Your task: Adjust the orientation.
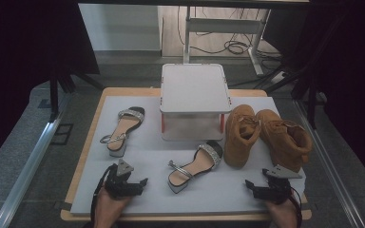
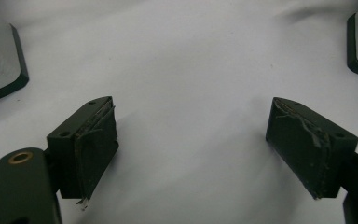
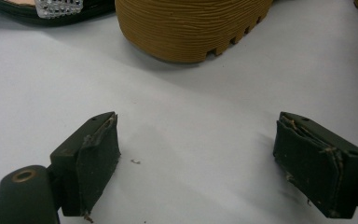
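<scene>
Both grippers low in frame, jaws wide, holding nothing.
Left gripper (image 1: 123,183) and right gripper (image 1: 266,189) rest on the white mat (image 1: 147,156); nearest sandal (image 1: 195,166) lies center, boots (image 1: 266,135) right. Approach the sandal low, grip the heel strap squarely.

Wooden table (image 1: 83,164), grey mat (image 1: 228,190) on it, bearing two sandals (image 1: 123,128), two boots (image 1: 241,135), white stand (image 1: 195,90)

I read no text, label, brand or number anywhere, on the shoes, stand, mat or jaws.
</scene>
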Demonstrator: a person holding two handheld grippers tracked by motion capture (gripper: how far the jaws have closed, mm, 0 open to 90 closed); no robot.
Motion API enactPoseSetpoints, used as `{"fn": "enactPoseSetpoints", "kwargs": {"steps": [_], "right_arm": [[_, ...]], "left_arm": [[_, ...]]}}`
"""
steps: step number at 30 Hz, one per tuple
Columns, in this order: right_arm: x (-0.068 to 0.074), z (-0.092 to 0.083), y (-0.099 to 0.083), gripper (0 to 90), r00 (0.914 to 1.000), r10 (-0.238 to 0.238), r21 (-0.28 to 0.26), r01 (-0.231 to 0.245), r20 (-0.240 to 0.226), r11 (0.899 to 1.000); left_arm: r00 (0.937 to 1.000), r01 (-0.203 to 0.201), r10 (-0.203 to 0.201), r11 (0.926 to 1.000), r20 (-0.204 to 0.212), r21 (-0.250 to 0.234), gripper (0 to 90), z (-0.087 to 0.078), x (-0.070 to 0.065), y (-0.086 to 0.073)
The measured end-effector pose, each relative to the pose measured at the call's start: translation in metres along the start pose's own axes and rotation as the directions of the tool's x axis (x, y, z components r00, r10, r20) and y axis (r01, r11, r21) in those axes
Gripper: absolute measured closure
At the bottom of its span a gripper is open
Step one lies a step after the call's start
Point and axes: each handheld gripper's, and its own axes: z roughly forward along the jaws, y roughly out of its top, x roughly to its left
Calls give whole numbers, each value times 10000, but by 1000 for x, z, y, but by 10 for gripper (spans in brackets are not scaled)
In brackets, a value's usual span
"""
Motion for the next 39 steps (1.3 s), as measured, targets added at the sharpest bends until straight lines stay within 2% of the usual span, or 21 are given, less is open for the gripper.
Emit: {"fn": "enactPoseSetpoints", "kwargs": {"steps": [7,8,11,20,29,34,39], "right_arm": [[0,0,0,140,10000,1,-2,-1,1,10000],[0,0,0,140,10000,0,-1,0,1,10000],[0,0,0,140,10000,-3,-2,3,2,10000],[0,0,0,140,10000,-2,-2,2,2,10000],[0,0,0,140,10000,7,1,-7,1,10000],[0,0,0,140,10000,-4,-4,4,9,10000],[0,0,0,142,10000,11,-2,-11,13,10000]], "left_arm": [[9988,180,-184,9998,-457,-91,161,-4,3,-1],[9984,346,-354,9992,-447,-181,161,-6,5,-2],[9977,511,-524,9982,-426,-312,162,-8,7,-2],[9943,799,-844,9944,-646,-695,169,-14,15,-4],[9907,996,-1067,9915,-846,-836,177,-17,24,-5],[9880,1247,-1317,9884,-802,-870,177,-16,32,-4],[9875,1286,-1360,9875,-800,-913,157,-14,36,-1]]}}
